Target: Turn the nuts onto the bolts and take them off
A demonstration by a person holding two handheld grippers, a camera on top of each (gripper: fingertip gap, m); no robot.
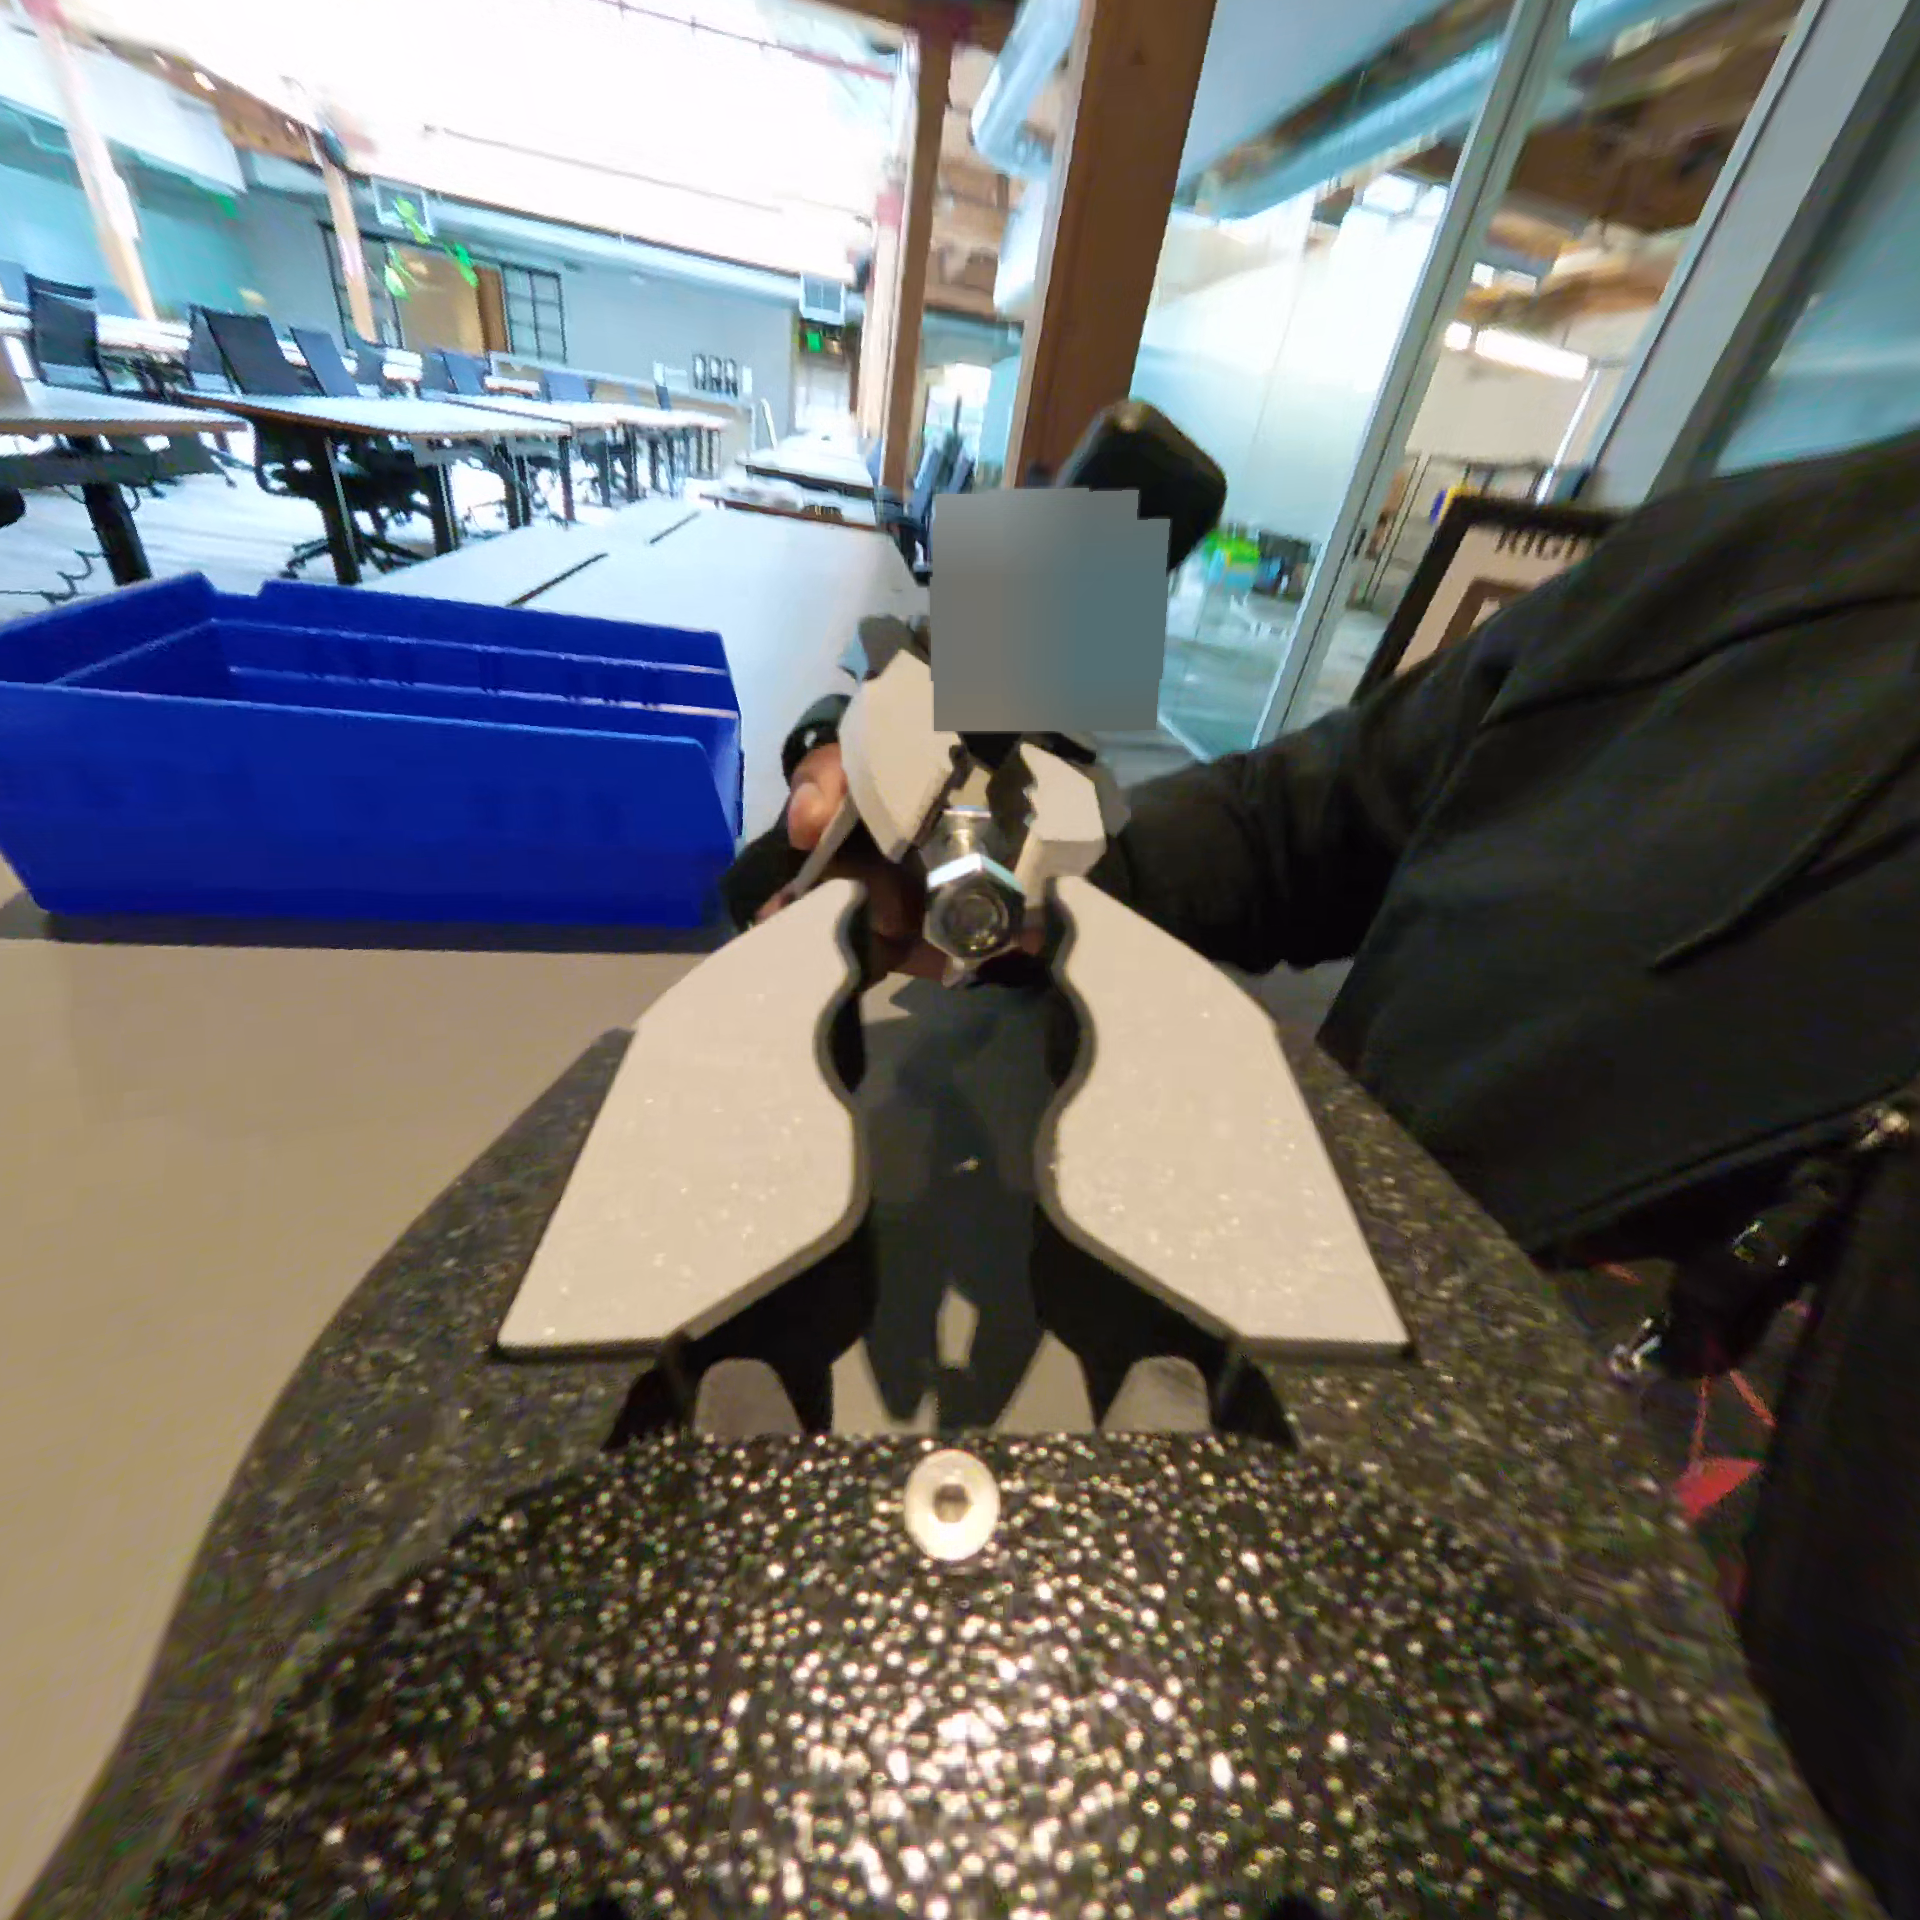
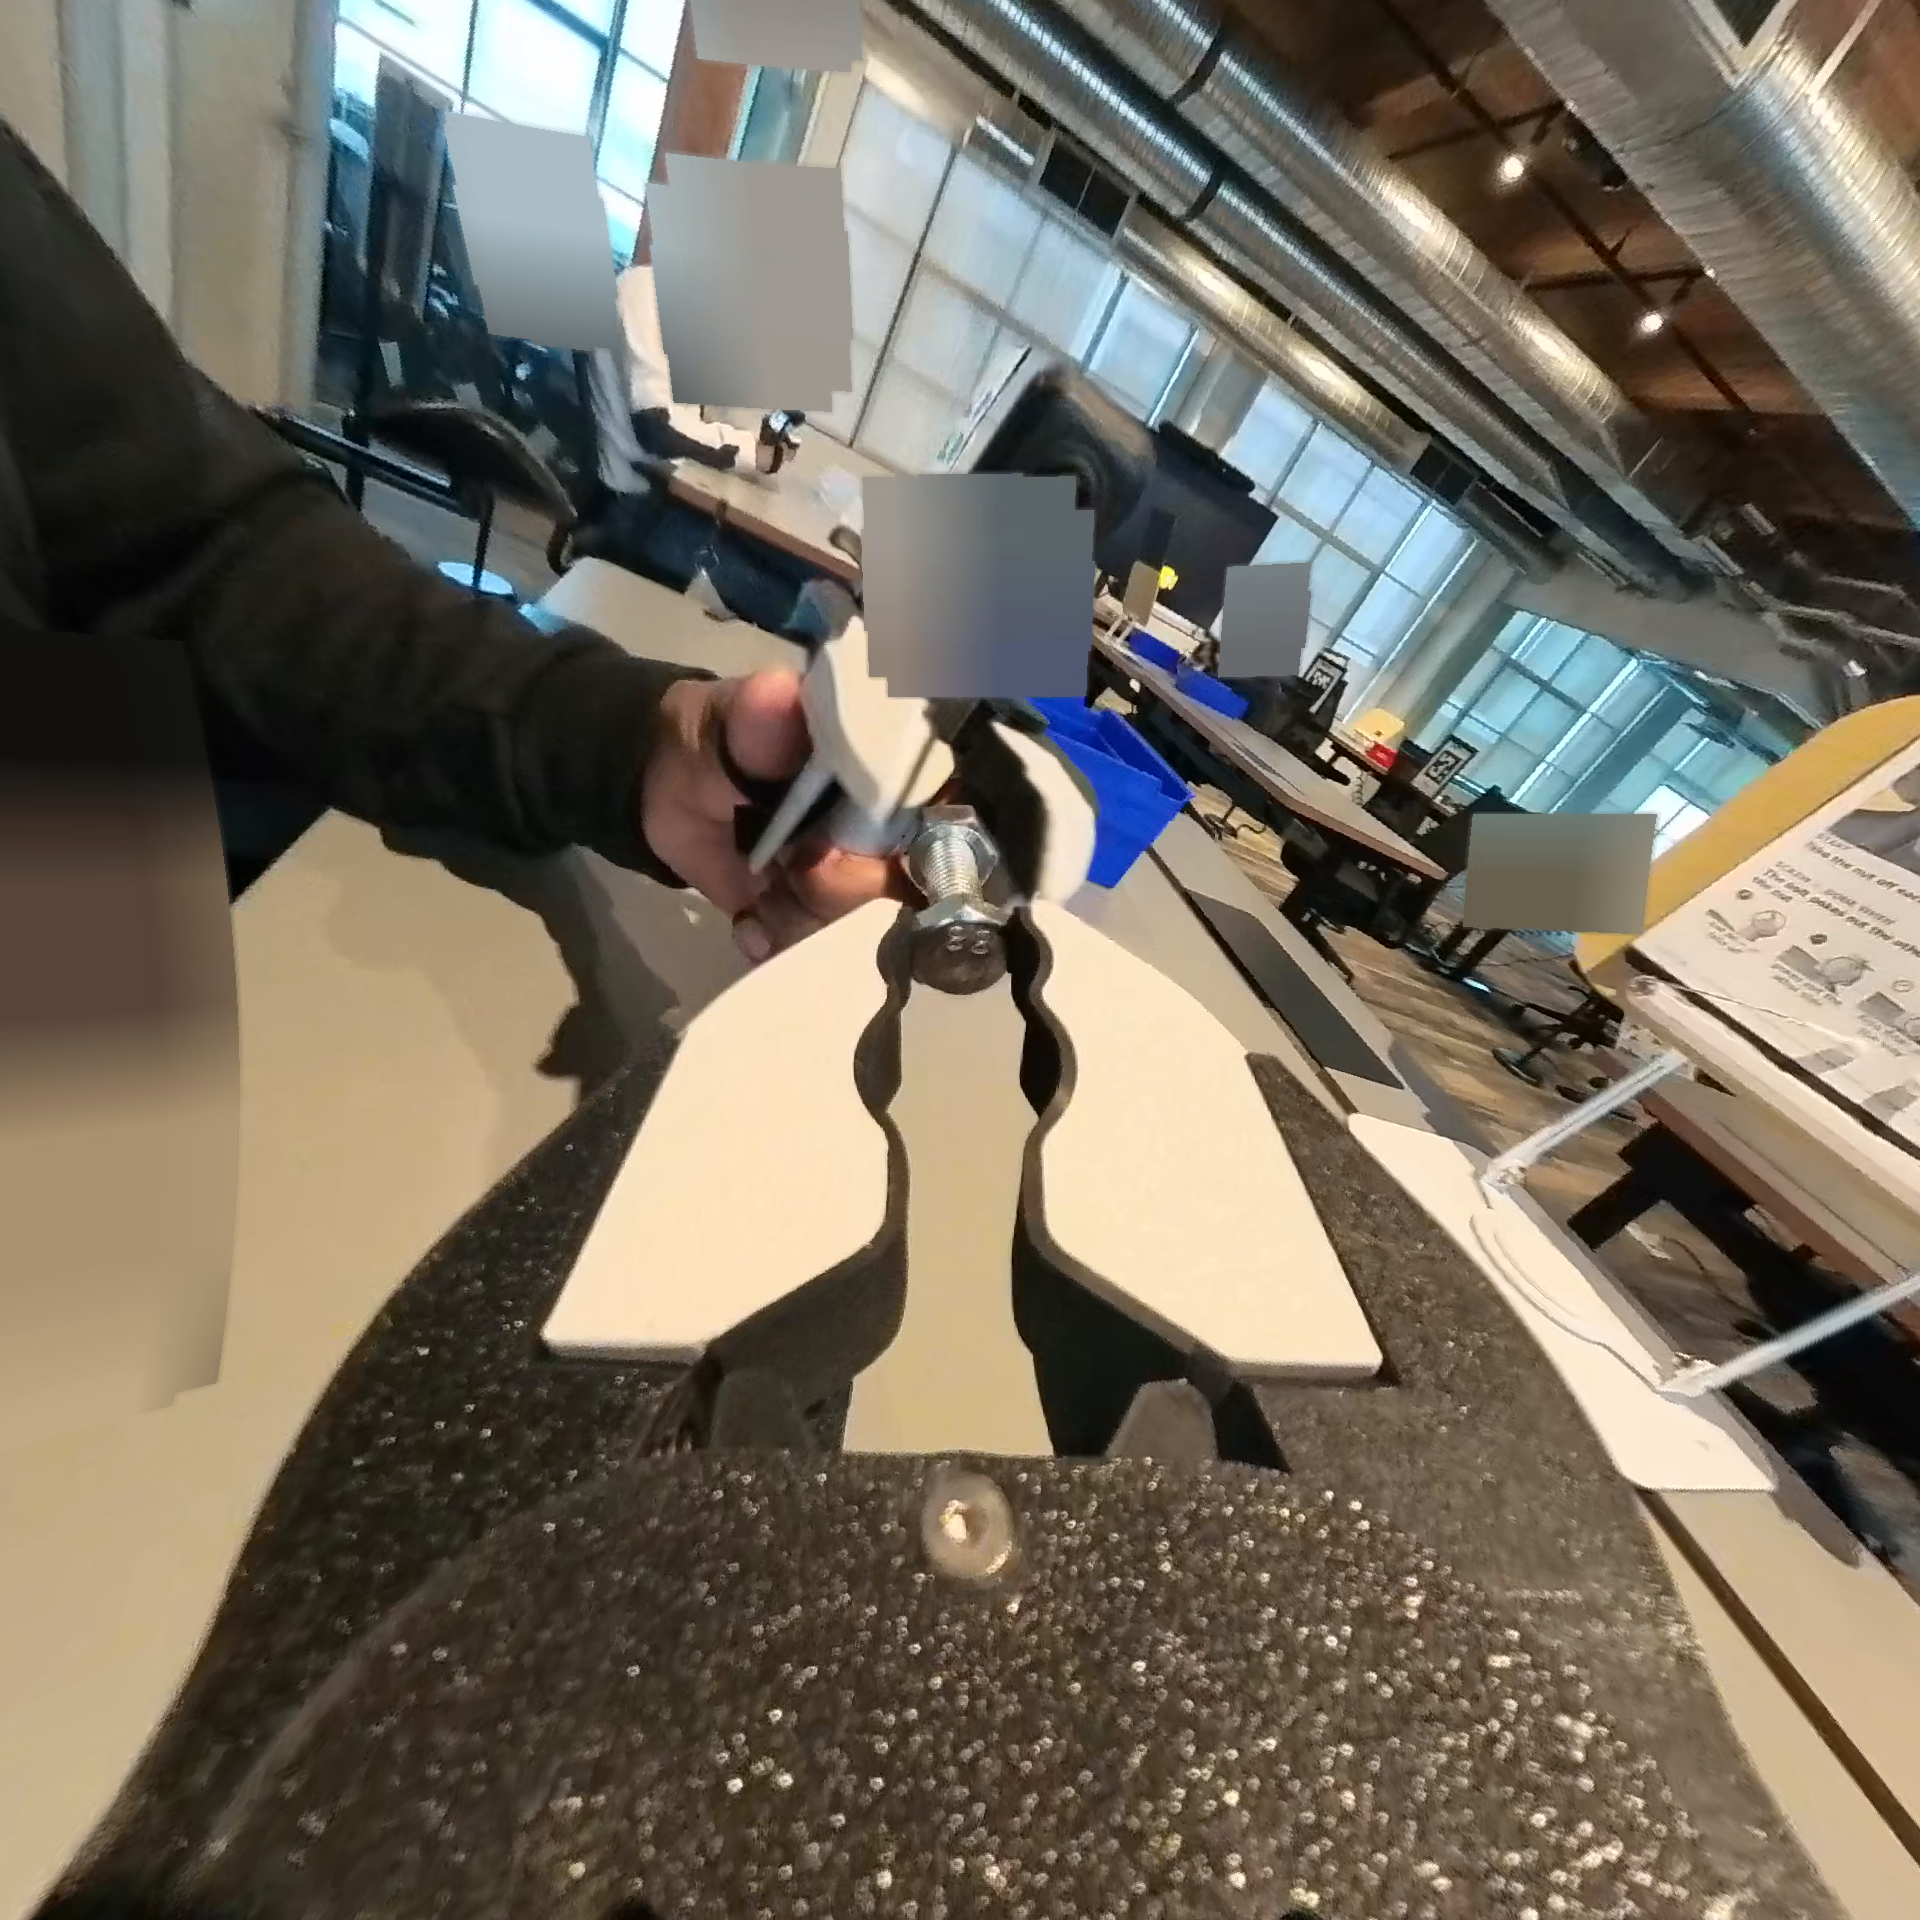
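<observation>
Left gripper (image 1: 961, 920) jaws grip the nut (image 1: 974, 914), right gripper (image 2: 951, 961) jaws clamp the bolt (image 2: 948, 883) head; nut seemingly near the thread's end.

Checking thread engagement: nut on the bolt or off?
On. Right wrist view shows the nut threaded on the bolt shank, away from the head; left wrist view shows the bolt tip inside the nut.

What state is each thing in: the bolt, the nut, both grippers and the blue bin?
bolt: held in the air by its head.
nut: threaded on near the bolt's tip, away from the head.
right gripper: shut on the bolt head.
left gripper: jaws flank the nut; grip unclear.
blue bin: upright, open-topped.
</observation>
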